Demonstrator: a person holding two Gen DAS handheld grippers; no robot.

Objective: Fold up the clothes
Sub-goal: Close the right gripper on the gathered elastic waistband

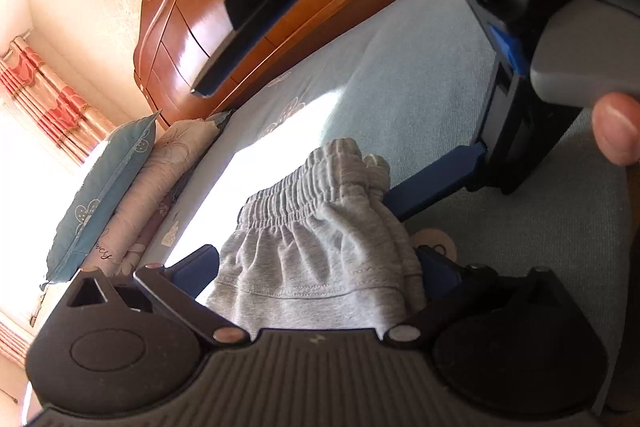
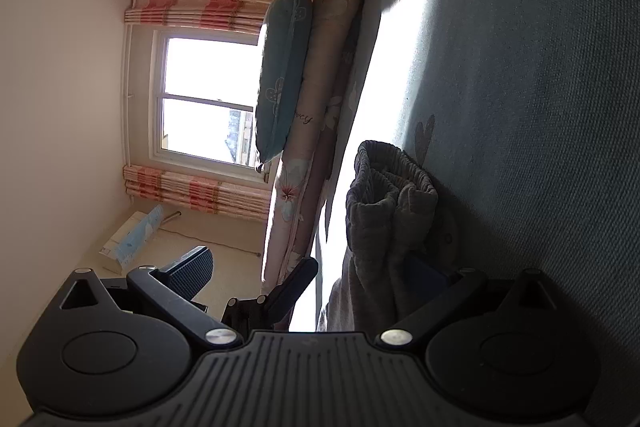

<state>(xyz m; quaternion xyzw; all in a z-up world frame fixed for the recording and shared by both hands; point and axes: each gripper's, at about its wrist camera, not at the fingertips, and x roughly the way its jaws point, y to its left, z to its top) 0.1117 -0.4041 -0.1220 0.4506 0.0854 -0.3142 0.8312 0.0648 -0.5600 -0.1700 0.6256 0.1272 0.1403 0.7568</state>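
Observation:
Grey shorts (image 1: 312, 251) with a gathered elastic waistband lie bunched and folded on the pale blue bed sheet (image 1: 420, 87). My left gripper (image 1: 316, 263) is open, its two blue fingers straddling the shorts on either side. In the left wrist view my right gripper (image 1: 298, 151) is open wide, one finger high above the bed and the other along the sheet, its tip behind the shorts' edge. A person's fingers (image 1: 616, 131) hold its handle. In the right wrist view the shorts (image 2: 384, 211) stand against the sheet (image 2: 520, 107), with my right gripper (image 2: 312, 271) open around them.
A blue pillow (image 1: 104, 187) and a floral pillow (image 1: 160, 179) are stacked by the wooden headboard (image 1: 192, 7). Beyond them are a bright window (image 2: 208, 99) with red-patterned curtains (image 2: 192, 3). A box (image 2: 132, 243) lies on the floor. Sunlight falls across the sheet.

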